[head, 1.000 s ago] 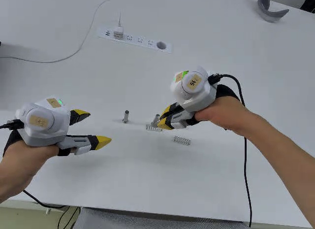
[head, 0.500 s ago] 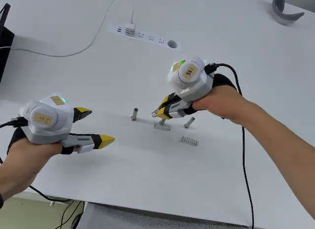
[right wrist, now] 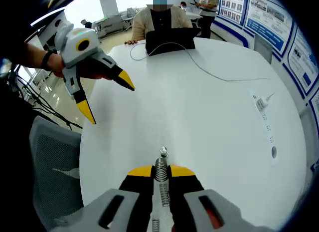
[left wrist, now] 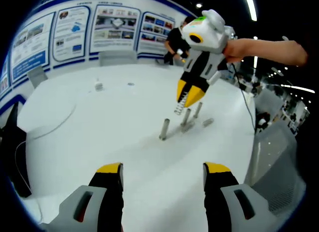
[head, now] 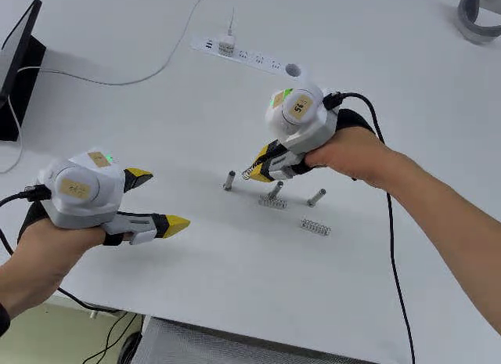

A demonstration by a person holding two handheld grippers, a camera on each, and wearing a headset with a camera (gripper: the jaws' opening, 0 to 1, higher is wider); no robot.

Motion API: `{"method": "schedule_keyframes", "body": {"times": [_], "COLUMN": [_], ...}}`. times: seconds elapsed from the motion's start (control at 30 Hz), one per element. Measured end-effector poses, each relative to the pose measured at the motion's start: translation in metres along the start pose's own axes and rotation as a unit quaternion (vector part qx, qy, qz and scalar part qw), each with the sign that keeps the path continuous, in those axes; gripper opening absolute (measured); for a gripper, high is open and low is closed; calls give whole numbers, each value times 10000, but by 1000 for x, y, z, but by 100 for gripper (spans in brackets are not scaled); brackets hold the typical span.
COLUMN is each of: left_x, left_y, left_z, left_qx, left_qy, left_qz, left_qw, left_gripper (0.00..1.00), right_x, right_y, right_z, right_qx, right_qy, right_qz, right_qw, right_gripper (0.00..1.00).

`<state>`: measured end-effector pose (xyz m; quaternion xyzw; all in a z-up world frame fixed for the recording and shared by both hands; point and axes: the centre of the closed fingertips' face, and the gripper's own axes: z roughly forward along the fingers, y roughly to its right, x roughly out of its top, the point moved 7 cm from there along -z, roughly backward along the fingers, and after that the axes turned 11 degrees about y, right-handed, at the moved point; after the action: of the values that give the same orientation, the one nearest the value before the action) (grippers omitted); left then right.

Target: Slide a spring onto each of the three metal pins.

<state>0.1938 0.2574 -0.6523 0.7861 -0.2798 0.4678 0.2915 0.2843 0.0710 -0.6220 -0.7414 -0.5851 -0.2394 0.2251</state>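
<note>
Head view, first speaker: "What does the right gripper (head: pixel 252 174) carry, and where?"

Second speaker: "Its jaws are pinched narrow on one spring (head: pixel 247 174), held above the table (head: pixel 235 286), near the leftmost pin (head: pixel 229 180) of three standing in a row. Two loose springs (head: pixel 315 227) lie by the other pins. The left gripper (head: pixel 160 200) hovers well apart, jaws wide, holding nothing."

First speaker: "How would the spring likely handle?"

Second speaker: "Probably very light: thin wire, soft along its length, easy to crush or flick away. A gentle grip around the rear coils, front end free, looks best."

First speaker: "Which way does it point?"

Second speaker: "In the right gripper view its long axis runs straight ahead along the jaws, and the free end is aimed at a pin top (right wrist: pixel 163 152) just beyond."
</note>
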Motion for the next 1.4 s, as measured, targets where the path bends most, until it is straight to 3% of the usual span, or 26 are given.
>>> {"method": "schedule_keyframes", "body": {"times": [0.4, 1.0, 1.4], "left_x": [-1, -6, -7], "left_y": [-2, -7, -7], "left_z": [-8, -16, -18], "left_qx": [84, 179, 201], "left_qy": [46, 49, 40], "left_qz": [-76, -172, -192], "left_qw": [9999, 9997, 9996], "left_gripper": [67, 65, 65], "right_x": [9, 8, 9], "right_y": [5, 4, -4], "right_z": [15, 30, 38], "right_qx": [121, 269, 324], "right_qy": [-68, -268, -355], "right_qz": [-153, -315, -432], "right_qw": [9998, 9988, 9979], "right_gripper": [12, 12, 12]}}
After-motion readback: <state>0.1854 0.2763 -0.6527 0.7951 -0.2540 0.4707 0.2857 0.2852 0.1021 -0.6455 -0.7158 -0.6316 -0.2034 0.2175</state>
